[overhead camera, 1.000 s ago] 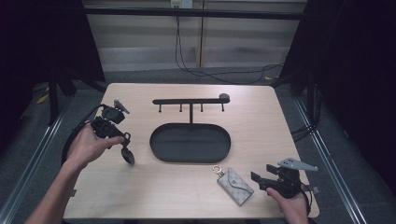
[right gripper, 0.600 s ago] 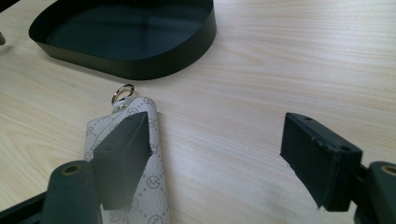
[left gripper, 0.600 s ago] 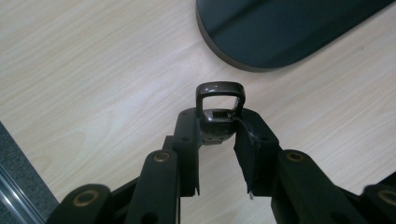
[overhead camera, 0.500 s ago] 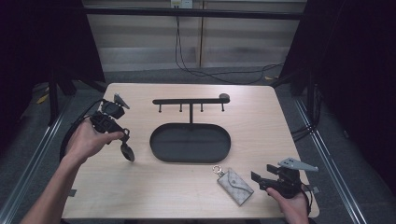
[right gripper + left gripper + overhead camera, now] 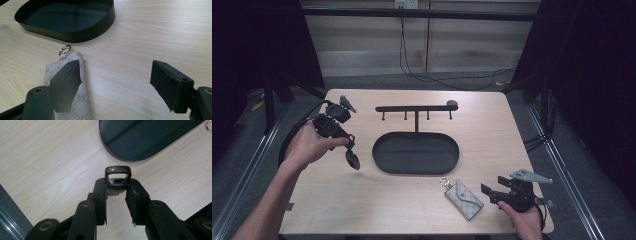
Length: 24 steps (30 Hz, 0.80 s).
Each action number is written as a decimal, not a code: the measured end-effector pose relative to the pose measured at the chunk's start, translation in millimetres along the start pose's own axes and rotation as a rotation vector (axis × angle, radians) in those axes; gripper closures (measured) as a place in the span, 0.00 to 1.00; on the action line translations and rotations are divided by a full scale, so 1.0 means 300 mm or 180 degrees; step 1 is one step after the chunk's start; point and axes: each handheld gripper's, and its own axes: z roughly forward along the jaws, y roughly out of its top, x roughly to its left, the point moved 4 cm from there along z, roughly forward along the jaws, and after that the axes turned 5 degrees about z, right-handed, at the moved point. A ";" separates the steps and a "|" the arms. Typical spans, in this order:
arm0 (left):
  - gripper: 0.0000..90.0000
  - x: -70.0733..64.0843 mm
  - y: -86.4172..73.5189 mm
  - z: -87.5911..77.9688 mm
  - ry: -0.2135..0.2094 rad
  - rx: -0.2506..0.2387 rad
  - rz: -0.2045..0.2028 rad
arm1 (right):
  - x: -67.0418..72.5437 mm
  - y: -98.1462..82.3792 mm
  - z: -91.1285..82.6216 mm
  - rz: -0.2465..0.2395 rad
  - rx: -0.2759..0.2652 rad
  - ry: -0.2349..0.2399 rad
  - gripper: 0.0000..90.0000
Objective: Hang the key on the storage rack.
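Observation:
My left gripper point(image 5: 348, 144) hangs above the table's left side, shut on a dark fob point(image 5: 352, 159) that dangles below it. In the left gripper view the fob's squared metal loop point(image 5: 118, 171) sticks out past the tips of my left gripper point(image 5: 117, 188), which is clamped on the part below it. A grey patterned key pouch point(image 5: 463, 199) with a metal ring point(image 5: 64, 49) lies flat near the front edge. My right gripper point(image 5: 490, 193) rests just right of the pouch, open. In its own view, my right gripper point(image 5: 116, 70) has its left jaw over the pouch point(image 5: 80, 100) and bare wood between the jaws.
A black oval tray point(image 5: 378, 150) sits in the middle of the table, its edge also in the left gripper view point(image 5: 117, 157) and the right gripper view point(image 5: 75, 35). Behind it stands a black hook rack point(image 5: 416, 108). Cables trail off the table's left edge.
My left gripper has risen a little with the dark fob in it. The right gripper and the pouch have stayed put.

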 end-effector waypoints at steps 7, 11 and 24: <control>0.79 0.002 0.034 -0.014 -0.0031 0.0041 -0.0074 | 0.001 0.000 -0.001 0.0002 0.0004 -0.0002 0.27; 0.79 -0.005 0.057 -0.017 -0.0057 0.0072 -0.0055 | -0.001 0.000 -0.001 0.0007 0.0001 0.0001 0.26; 0.79 -0.024 0.127 -0.056 -0.0041 0.0112 0.0013 | -0.001 0.000 0.000 0.0007 0.0003 0.0013 0.26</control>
